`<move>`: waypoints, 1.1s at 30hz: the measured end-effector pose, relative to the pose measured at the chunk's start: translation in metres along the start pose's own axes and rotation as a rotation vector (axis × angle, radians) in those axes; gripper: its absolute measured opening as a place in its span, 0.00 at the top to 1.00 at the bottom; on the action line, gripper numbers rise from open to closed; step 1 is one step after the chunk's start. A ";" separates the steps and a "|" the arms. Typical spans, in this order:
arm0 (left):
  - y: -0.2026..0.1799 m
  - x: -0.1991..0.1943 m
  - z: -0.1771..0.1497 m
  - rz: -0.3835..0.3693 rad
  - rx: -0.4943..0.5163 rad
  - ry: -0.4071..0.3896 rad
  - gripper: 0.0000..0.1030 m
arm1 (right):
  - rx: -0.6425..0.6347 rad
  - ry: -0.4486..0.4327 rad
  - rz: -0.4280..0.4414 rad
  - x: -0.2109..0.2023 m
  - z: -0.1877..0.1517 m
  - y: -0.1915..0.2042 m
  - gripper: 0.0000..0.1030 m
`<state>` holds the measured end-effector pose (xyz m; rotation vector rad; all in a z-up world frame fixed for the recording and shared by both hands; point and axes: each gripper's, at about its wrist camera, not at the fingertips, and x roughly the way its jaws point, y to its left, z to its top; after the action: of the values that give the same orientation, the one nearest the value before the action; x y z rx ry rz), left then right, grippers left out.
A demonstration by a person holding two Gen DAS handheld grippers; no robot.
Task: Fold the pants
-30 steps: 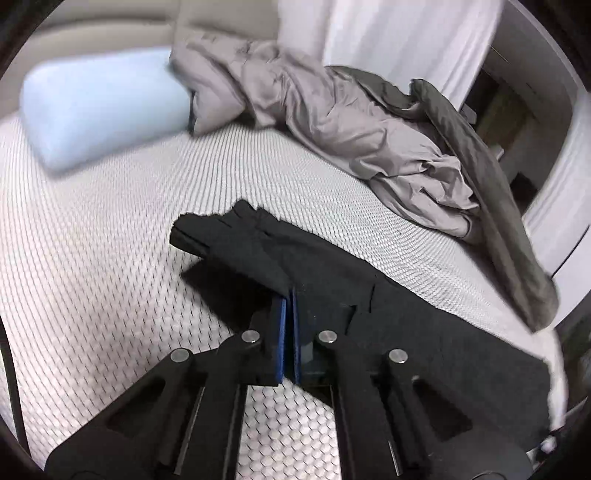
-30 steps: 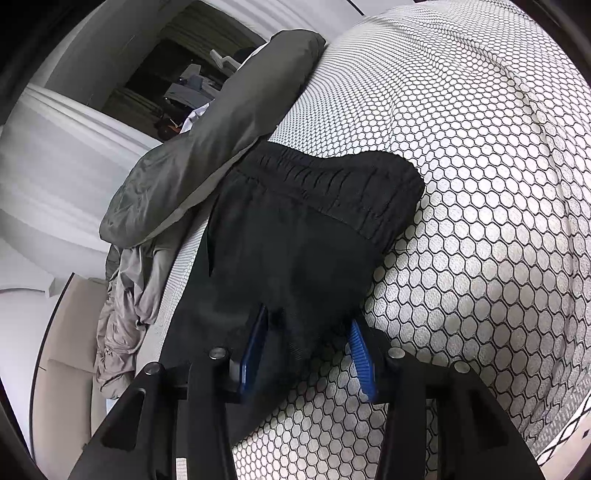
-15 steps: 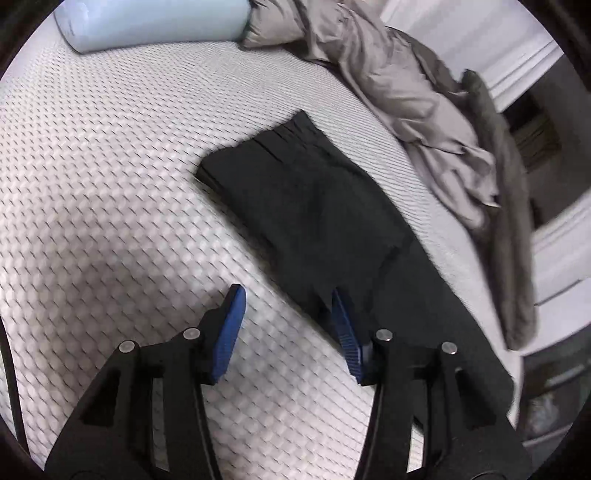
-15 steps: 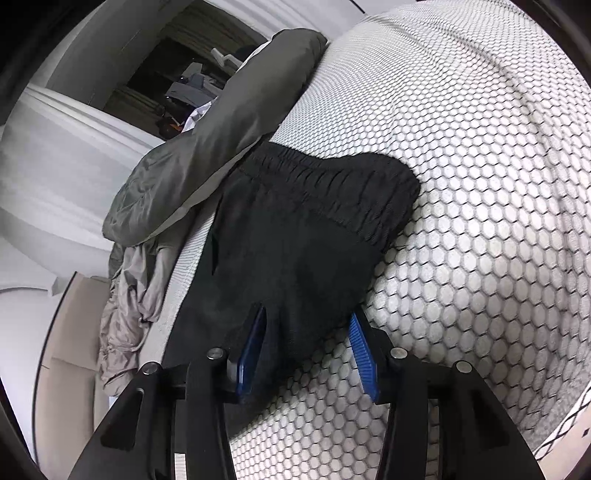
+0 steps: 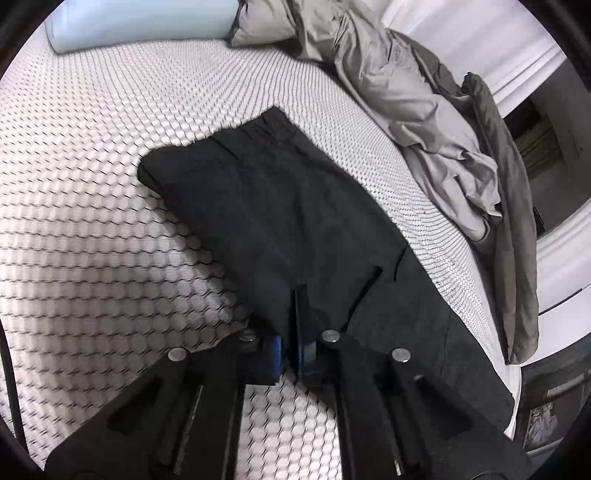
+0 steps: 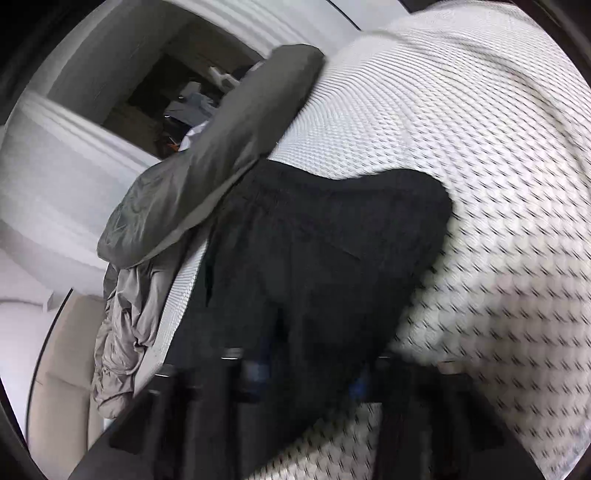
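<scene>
Since the half-second-earlier frame, left gripper (image 5: 291,332) had dropped onto the near edge of the black pants (image 5: 288,206) and its jaws had just been closing; blue pads nearly met, with a fold of dark cloth pinched between them. Right gripper (image 6: 306,373) jaws had also just been closing. Its view was blurred, cloth lay between the fingers, but whether the pads pressed it could not be told.

Pants lay flat on the honeycomb-patterned mattress (image 5: 92,221), already doubled lengthwise, stretching forward from the left fingers to the far end; in the right wrist view the gathered waistband (image 6: 332,192) lay ahead of the fingers.

Judgement: fabric soft, light, limp, likely to sag and drag rather than hold shape. Best taken at edge or corner, both layers together, one grip per side.

Surroundings: crumpled grey duvet (image 5: 406,103) ahead and right of the left fingers, its dark edge (image 6: 221,147) touching or overlapping the pants beyond the right fingers, a possible snag. Pale blue pillow (image 5: 140,18) far ahead-left, well apart.
</scene>
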<state>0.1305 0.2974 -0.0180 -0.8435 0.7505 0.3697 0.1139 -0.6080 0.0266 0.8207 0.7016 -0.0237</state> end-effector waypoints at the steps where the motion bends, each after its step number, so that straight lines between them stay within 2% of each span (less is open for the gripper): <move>1: 0.002 -0.008 -0.002 -0.006 0.008 -0.007 0.98 | -0.015 -0.019 0.004 -0.001 0.000 0.004 0.89; 3: 0.015 -0.028 -0.007 -0.017 0.018 -0.016 0.98 | -0.072 -0.055 -0.003 -0.009 -0.002 0.015 0.97; 6: 0.031 -0.064 -0.023 -0.010 0.046 -0.025 0.98 | -0.098 -0.064 0.006 -0.030 -0.003 0.018 0.98; 8: 0.040 -0.076 -0.030 -0.004 0.048 -0.001 0.97 | -0.085 -0.044 0.003 -0.044 -0.005 0.010 0.98; 9: 0.044 -0.078 -0.032 0.004 0.046 0.015 0.96 | -0.080 -0.034 -0.004 -0.050 -0.007 0.005 0.98; 11: 0.059 -0.088 -0.039 0.069 0.078 0.045 0.92 | -0.098 -0.005 -0.040 -0.054 -0.012 0.001 0.98; 12: 0.063 -0.089 -0.040 0.099 0.085 0.045 0.90 | -0.112 0.016 -0.068 -0.049 -0.013 0.001 0.94; 14: 0.067 -0.093 -0.036 0.139 0.066 0.045 0.76 | -0.120 0.052 -0.118 -0.045 -0.013 -0.003 0.80; 15: 0.070 -0.098 -0.034 0.164 0.047 0.037 0.71 | -0.094 0.042 -0.125 -0.048 -0.010 -0.008 0.68; 16: 0.073 -0.104 -0.032 0.195 0.028 0.021 0.59 | -0.061 0.008 -0.141 -0.056 -0.006 -0.012 0.58; 17: 0.075 -0.112 -0.030 0.224 0.012 -0.013 0.53 | -0.036 -0.045 -0.167 -0.065 -0.004 -0.015 0.52; 18: 0.076 -0.117 -0.028 0.248 0.004 -0.043 0.52 | -0.019 -0.105 -0.201 -0.075 -0.001 -0.017 0.47; 20: 0.075 -0.130 -0.027 0.267 -0.003 -0.092 0.51 | -0.041 -0.175 -0.233 -0.089 0.001 -0.012 0.48; 22: 0.069 -0.148 -0.031 0.201 -0.002 -0.149 0.51 | -0.128 -0.190 -0.231 -0.094 -0.001 0.008 0.48; 24: 0.051 -0.162 -0.039 0.149 0.038 -0.213 0.42 | -0.194 -0.189 -0.210 -0.096 -0.009 0.030 0.47; 25: 0.036 -0.167 -0.046 0.112 0.089 -0.239 0.31 | -0.224 -0.189 -0.212 -0.096 -0.014 0.041 0.47; 26: 0.021 -0.168 -0.054 0.078 0.140 -0.249 0.24 | -0.277 -0.193 -0.203 -0.095 -0.020 0.056 0.47; 27: 0.007 -0.165 -0.062 0.045 0.187 -0.246 0.22 | -0.339 -0.197 -0.197 -0.093 -0.027 0.072 0.44; 29: -0.031 -0.150 -0.087 -0.021 0.331 -0.186 0.18 | -0.428 -0.217 -0.212 -0.092 -0.037 0.095 0.38; 30: -0.047 -0.141 -0.098 -0.031 0.384 -0.145 0.18 | -0.473 -0.216 -0.199 -0.089 -0.043 0.107 0.31; 31: -0.064 -0.132 -0.110 -0.052 0.433 -0.106 0.16 | -0.520 -0.186 -0.169 -0.082 -0.051 0.119 0.23; 33: -0.098 -0.117 -0.140 -0.119 0.533 -0.039 0.11 | -0.580 -0.097 -0.103 -0.065 -0.068 0.136 0.18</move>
<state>0.0425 0.1259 0.0581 -0.3739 0.7129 0.0691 0.0626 -0.4833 0.1222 0.2257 0.6138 0.0456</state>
